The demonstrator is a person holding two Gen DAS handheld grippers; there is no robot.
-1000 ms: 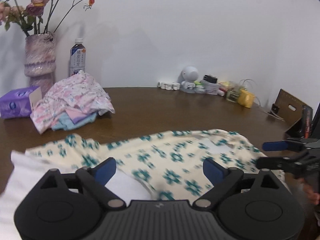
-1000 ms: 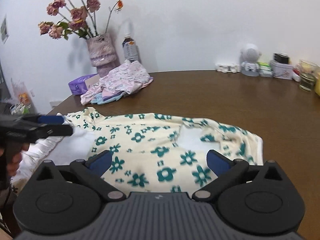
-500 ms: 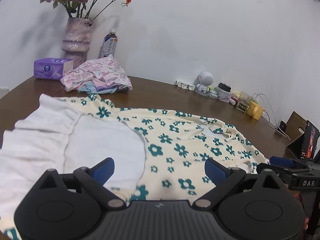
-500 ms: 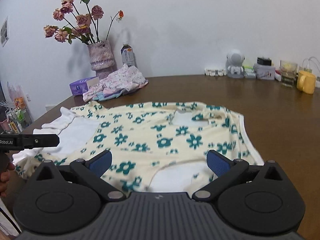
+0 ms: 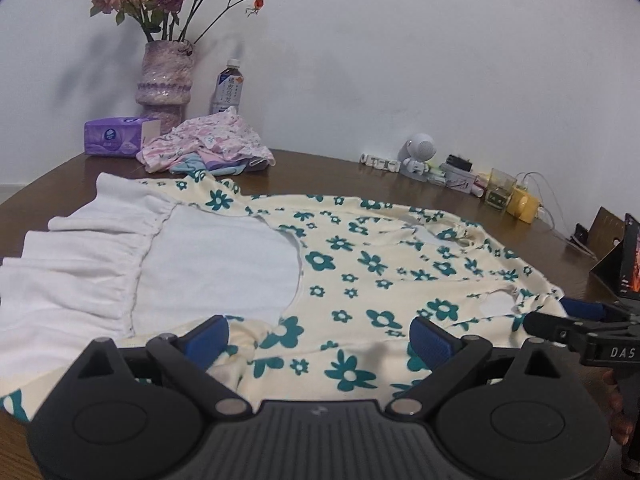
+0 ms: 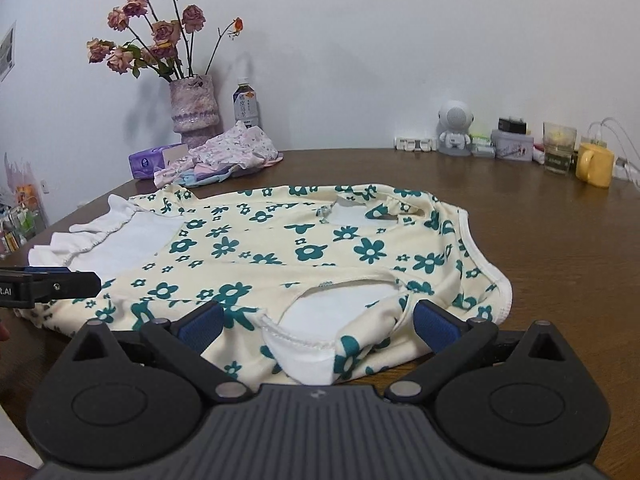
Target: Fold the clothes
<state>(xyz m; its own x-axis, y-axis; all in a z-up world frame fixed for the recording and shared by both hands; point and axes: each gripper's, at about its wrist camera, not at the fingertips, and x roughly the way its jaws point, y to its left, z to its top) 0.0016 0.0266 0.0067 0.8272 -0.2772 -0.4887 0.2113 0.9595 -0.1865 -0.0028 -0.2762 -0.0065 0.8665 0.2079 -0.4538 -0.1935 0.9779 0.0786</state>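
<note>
Floral dress (image 6: pixel 280 264) lies flat — just ahead of both open tools.

A lived-in home room, probably a dining area: beyond both tongs, a dark wooden table (image 6: pixel 540 232) against a white wall carries a vase of dried roses (image 6: pixel 195 108), tissue box (image 5: pixel 116 142), yellow mug (image 6: pixel 595 164) and heaped laundry (image 5: pixel 208 148).

Far edge of the bench (image 6: pixel 540 216): vase (image 6: pixel 195 109) of dried roses, drink bottle (image 6: pixel 245 104), purple tissue box (image 6: pixel 150 162), white robot figurine (image 6: pixel 455 128), yellow mug (image 6: pixel 595 165).
</note>
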